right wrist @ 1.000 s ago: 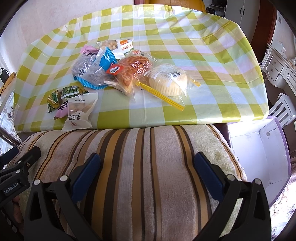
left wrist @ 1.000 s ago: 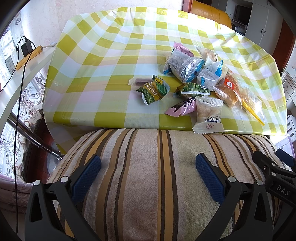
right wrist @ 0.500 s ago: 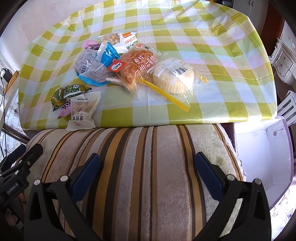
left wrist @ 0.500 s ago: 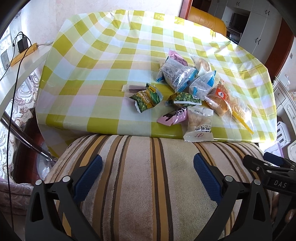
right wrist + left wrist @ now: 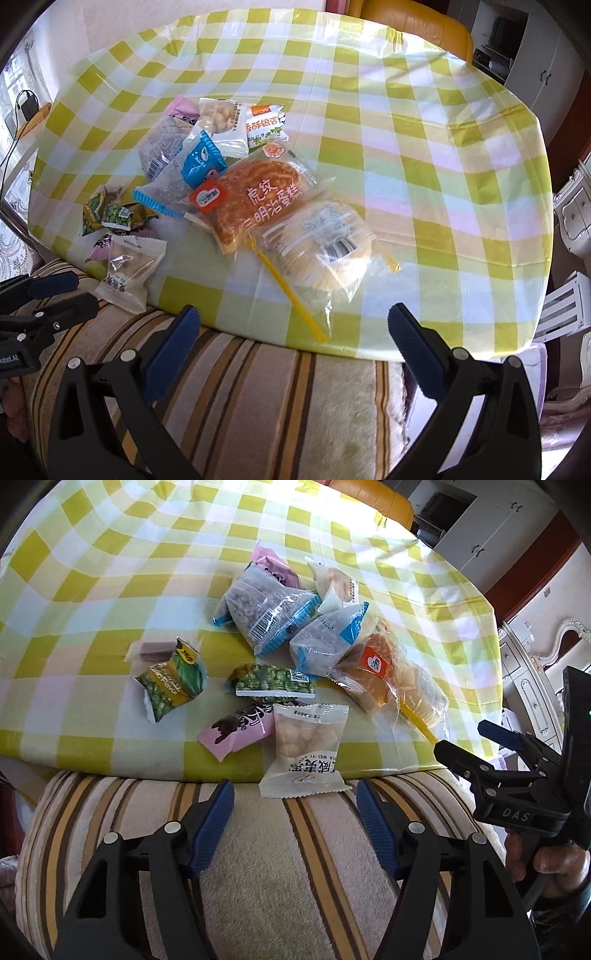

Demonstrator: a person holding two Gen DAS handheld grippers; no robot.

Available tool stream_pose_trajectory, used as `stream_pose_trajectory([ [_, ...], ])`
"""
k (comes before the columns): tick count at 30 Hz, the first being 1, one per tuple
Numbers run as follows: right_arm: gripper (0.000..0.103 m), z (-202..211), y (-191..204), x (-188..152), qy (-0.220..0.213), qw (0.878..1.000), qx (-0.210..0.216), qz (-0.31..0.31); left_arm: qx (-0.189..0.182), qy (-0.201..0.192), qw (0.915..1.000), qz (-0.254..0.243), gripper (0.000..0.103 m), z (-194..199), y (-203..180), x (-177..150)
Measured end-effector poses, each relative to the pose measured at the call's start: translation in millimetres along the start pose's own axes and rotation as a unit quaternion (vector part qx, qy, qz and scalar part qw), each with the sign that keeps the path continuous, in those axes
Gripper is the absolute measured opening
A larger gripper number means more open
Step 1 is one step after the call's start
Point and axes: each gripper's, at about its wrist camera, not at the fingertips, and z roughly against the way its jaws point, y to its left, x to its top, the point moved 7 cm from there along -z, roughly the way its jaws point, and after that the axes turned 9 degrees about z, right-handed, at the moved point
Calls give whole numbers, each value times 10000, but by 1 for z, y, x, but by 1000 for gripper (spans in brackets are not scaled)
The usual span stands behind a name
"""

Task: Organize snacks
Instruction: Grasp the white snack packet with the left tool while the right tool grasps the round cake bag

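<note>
Several snack packets lie on the yellow-checked table (image 5: 110, 572). A white packet (image 5: 306, 746) hangs over the near edge. Beside it are a pink packet (image 5: 236, 731), two green pea packets (image 5: 173, 679), two blue-edged clear bags (image 5: 266, 609) and an orange cake bag (image 5: 258, 199) by a bagged round bread (image 5: 325, 251). My left gripper (image 5: 295, 805) hovers over a striped cushion (image 5: 258, 867) just short of the white packet. Its jaws are closing with the packet's lower edge showing between the tips, pads not touching it. My right gripper (image 5: 293, 325) stands open and empty before the bread bag.
An orange chair (image 5: 417, 29) stands beyond the table. White cabinets (image 5: 576, 214) line the right side. A power strip with a plug (image 5: 33, 110) rests on a ledge at the left. A hand (image 5: 546, 864) holds the right gripper.
Both grippers have moved forward toward the table's near edge, so the snacks look larger. The left jaws have narrowed. The right view has rolled a little.
</note>
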Motion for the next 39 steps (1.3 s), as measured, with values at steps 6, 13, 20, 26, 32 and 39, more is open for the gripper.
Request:
stream_pose_trajectory([
  [6, 102, -19, -18, 22, -17, 9997, 109, 239, 58, 263, 9996, 122, 62, -20, -6, 7],
  [13, 102, -36, -19, 40, 89, 9943, 400, 984, 216, 402, 9989, 124, 60, -38, -10, 15],
  [20, 102, -57, -16, 42, 359, 9854, 648, 1530, 334, 446, 9984, 77, 53, -44, -10, 17],
  [26, 102, -77, -19, 42, 540, 9846, 802, 1459, 368, 446, 9983, 54, 47, -46, -11, 18],
  [32, 102, -93, -23, 34, 649, 9868, 943, 1147, 380, 426, 9984, -38, 42, -51, -15, 19],
  [39, 82, -81, -27, 28, 484, 9915, 852, 855, 376, 351, 9986, -75, 35, -48, -17, 20],
])
